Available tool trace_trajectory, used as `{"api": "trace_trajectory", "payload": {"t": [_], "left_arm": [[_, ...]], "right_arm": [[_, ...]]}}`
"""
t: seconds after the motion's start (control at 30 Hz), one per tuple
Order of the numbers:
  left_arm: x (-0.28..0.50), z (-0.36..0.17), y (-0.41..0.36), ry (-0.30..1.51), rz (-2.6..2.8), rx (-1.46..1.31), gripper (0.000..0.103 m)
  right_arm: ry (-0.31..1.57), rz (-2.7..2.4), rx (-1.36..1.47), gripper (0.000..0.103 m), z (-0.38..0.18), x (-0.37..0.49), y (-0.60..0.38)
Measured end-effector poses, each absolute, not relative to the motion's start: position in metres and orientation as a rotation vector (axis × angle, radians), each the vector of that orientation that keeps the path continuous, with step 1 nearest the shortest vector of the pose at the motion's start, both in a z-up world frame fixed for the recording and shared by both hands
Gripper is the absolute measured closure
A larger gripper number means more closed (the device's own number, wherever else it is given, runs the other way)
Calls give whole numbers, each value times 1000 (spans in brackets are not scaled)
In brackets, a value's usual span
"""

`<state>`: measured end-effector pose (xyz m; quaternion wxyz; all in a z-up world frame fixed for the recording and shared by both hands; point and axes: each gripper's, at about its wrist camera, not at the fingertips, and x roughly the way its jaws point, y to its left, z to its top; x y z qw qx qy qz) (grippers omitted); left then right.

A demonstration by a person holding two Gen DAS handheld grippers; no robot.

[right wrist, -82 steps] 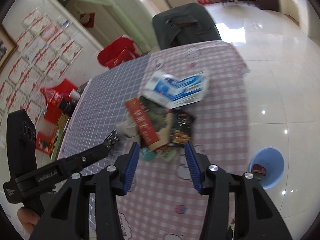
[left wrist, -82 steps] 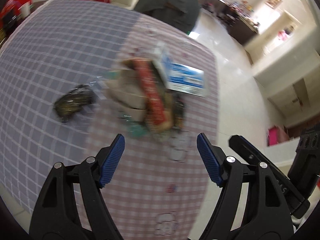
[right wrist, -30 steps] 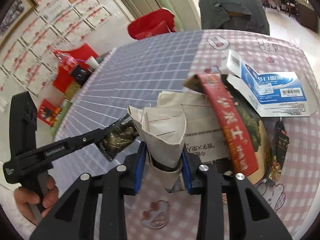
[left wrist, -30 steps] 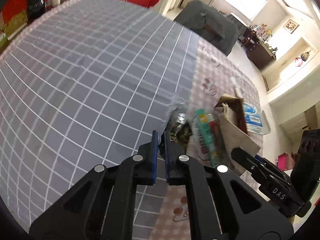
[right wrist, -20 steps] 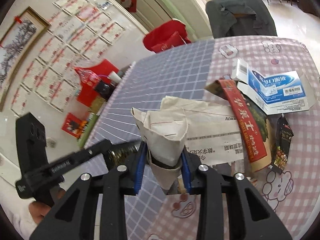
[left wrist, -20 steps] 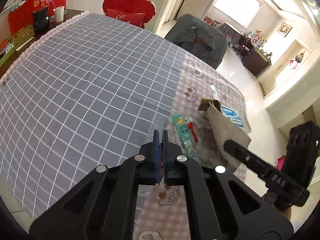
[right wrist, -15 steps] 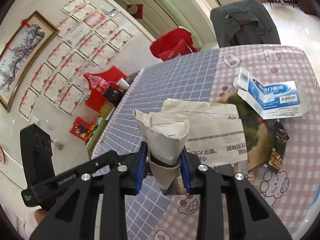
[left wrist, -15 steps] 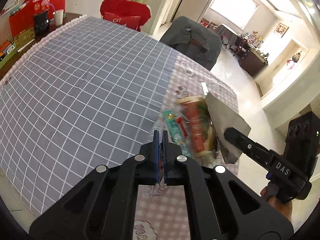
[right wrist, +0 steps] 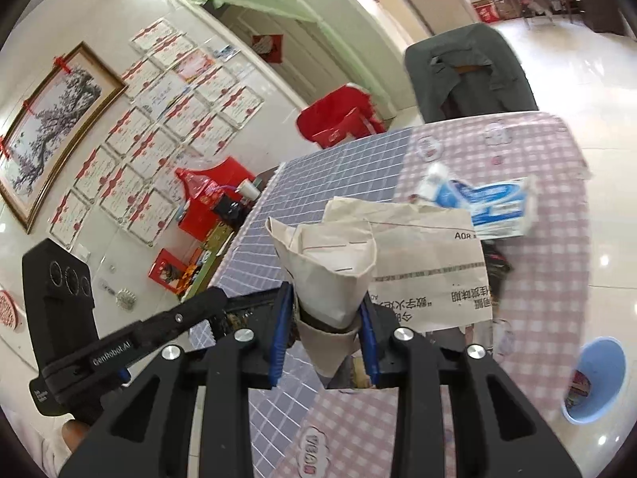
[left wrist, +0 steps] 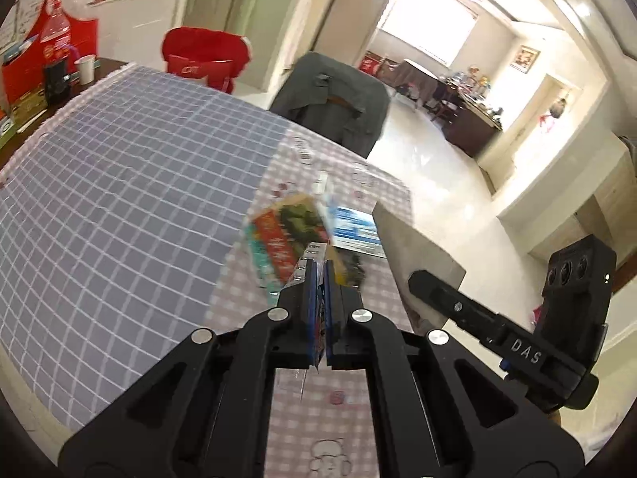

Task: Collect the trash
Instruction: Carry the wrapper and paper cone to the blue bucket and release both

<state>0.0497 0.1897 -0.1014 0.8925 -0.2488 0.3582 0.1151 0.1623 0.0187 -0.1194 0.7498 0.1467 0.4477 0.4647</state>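
The right gripper (right wrist: 324,318) is clamped on a crumpled wad of beige paper (right wrist: 330,271), which sticks up from between its blue pads, with a printed sheet spreading out to the side of it above the table (right wrist: 549,263). The left gripper (left wrist: 318,279) is pinched tight on a thin snack wrapper (left wrist: 318,320); only its foil edge shows between the pads, poking out a little above and below them. Both tools hang above the checked tablecloth (left wrist: 119,207). On the pink part of the cloth lie a red and green flattened packet (left wrist: 286,231) and a blue and white carton (right wrist: 493,203), just beside each other, beyond the grippers' tips. A blue bin (right wrist: 597,378) stands on the floor by the table's edge, well apart from both.
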Motion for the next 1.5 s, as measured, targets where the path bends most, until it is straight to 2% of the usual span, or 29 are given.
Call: {"api": "trace_trajectory", "payload": {"t": [0.33,0.73,1.2,1.23,1.27,1.33,1.5], "left_arm": [[118,-106,87,801,28,-469,100],[217,-146,-63,931,-213,-367,100],[269,-207,-151,1095,-339,-265,98],[270,-211,-156,1115,-340,-247,91],[272,-214,-159,1131,-330,-229,66],[271,-218,-156,1125,-305,-255,37],[274,-220,-149,1129,-278,-230,37]], "right_arm": [[943,762,372,72,-122,184,-110],[928,407,464,72,-156,197,-261],[947,235,545,72,-194,205,-333],[949,229,549,72,-195,206,-334],[951,224,551,72,-197,206,-335],[955,220,557,72,-200,207,-339],[971,225,559,72,-205,212,-336]]}}
